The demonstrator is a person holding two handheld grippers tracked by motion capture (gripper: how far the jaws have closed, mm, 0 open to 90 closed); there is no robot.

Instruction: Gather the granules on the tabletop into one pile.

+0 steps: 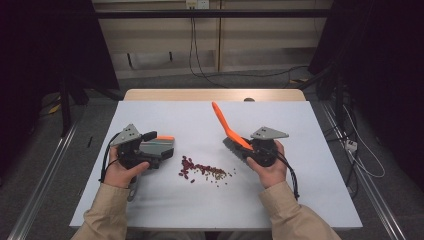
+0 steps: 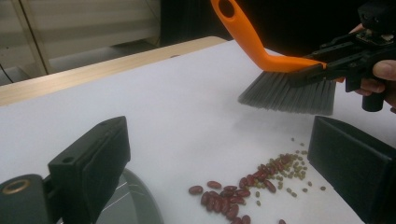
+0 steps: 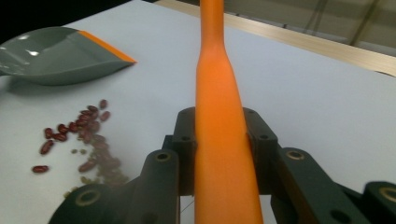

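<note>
Brush (image 1: 227, 127), a light, rigid plastic item with soft grey bristles (image 2: 289, 93), handles best by its orange handle (image 3: 219, 140); the right gripper (image 1: 250, 146) has its jaws clamped on that handle, at centre frame in the right gripper view. Dustpan (image 1: 157, 145), thin and light, sits at the left gripper (image 1: 150, 150), left of centre in the high view; whether those jaws grip it cannot be told. Beans (image 1: 202, 170), small, hard and prone to rolling, lie on the tabletop (image 1: 300, 200) between both.

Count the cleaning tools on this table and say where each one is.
2. The orange-handled brush is clamped in the right claw, right of the spilled beans. The grey dustpan sits at the left claw, left of the beans.
</note>
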